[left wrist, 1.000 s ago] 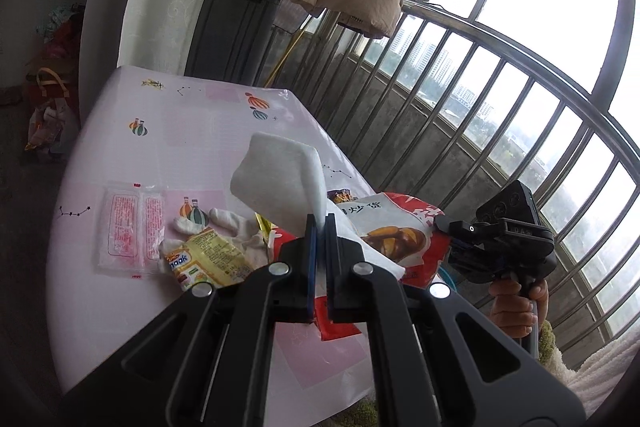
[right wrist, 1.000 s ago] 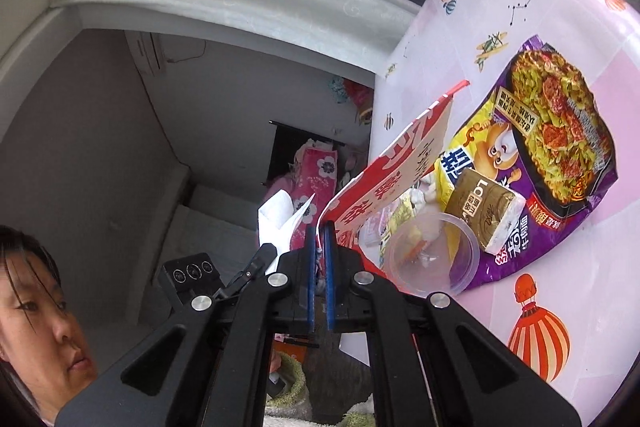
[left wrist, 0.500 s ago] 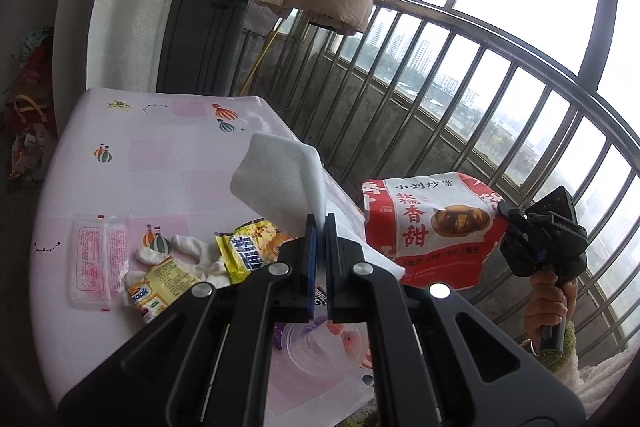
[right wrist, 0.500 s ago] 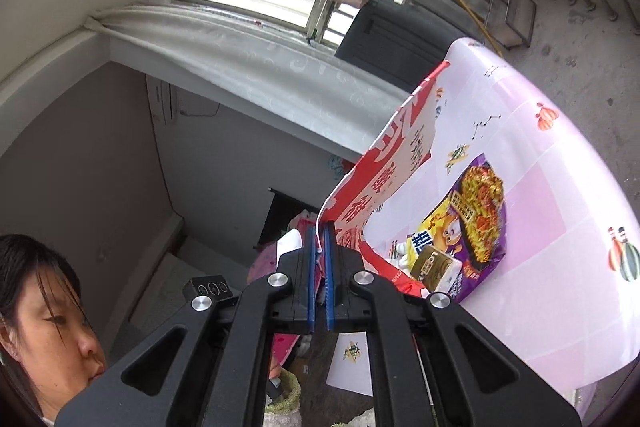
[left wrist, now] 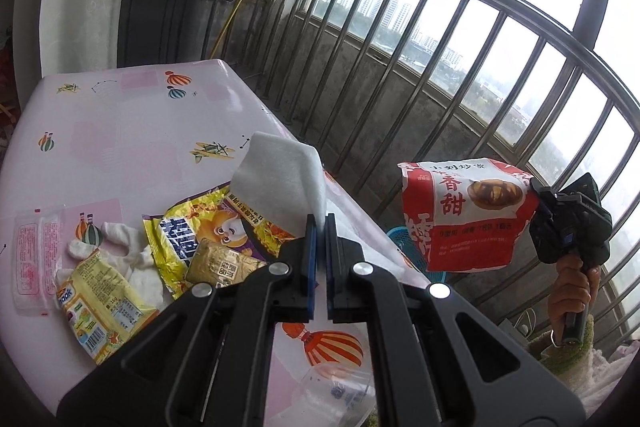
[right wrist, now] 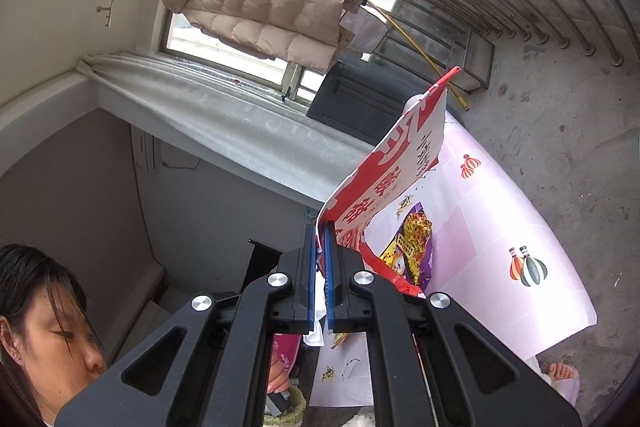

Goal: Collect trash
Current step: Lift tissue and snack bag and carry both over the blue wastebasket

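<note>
Left claw [left wrist: 319, 223] pinches soft white tissue [left wrist: 280, 179]; right claw [right wrist: 319, 231] clamps glossy red bag [right wrist: 388, 171].

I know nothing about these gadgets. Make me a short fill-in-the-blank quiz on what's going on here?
1. The left gripper is shut on a folded ____ tissue.
2. The right gripper holds a red and white snack ____, clear of the table.
3. A beige padded ____ hangs near the balcony railing.
4. The purple and yellow noodle wrapper lies on the ____.

Missing words: white; bag; jacket; table
</note>
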### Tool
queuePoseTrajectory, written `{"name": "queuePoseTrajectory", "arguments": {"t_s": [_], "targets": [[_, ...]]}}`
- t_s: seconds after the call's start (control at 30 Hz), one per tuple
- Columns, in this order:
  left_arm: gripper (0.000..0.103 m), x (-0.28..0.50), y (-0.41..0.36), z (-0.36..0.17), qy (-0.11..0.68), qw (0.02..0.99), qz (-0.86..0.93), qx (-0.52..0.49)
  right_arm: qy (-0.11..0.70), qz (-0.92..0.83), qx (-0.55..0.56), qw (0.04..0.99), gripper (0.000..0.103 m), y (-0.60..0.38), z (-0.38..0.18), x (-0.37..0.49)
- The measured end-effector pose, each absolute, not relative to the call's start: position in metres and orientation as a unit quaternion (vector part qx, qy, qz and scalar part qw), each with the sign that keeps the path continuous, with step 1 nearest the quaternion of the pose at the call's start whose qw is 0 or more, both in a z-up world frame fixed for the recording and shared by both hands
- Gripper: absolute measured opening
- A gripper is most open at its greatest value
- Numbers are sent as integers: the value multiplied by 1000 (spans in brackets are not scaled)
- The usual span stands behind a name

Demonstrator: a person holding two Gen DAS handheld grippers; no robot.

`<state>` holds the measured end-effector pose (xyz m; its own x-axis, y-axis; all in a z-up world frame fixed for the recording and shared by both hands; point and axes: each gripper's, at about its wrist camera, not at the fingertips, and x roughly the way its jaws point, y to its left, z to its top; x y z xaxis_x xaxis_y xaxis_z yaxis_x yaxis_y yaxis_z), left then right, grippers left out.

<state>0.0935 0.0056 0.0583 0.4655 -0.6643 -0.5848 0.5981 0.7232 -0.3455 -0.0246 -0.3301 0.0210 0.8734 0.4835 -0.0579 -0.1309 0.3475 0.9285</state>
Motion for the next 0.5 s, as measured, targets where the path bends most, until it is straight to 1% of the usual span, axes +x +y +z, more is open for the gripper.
{"name": "queuePoseTrajectory", "arguments": {"t_s": [0.3, 0.5], "targets": [[2, 96, -16, 70, 354, 852, -385, -32, 146, 164, 536, 815, 4, -348, 21, -38], [2, 98, -62, 86, 344, 833, -432, -1, 124, 96, 522, 838, 4, -375, 27, -72]]}}
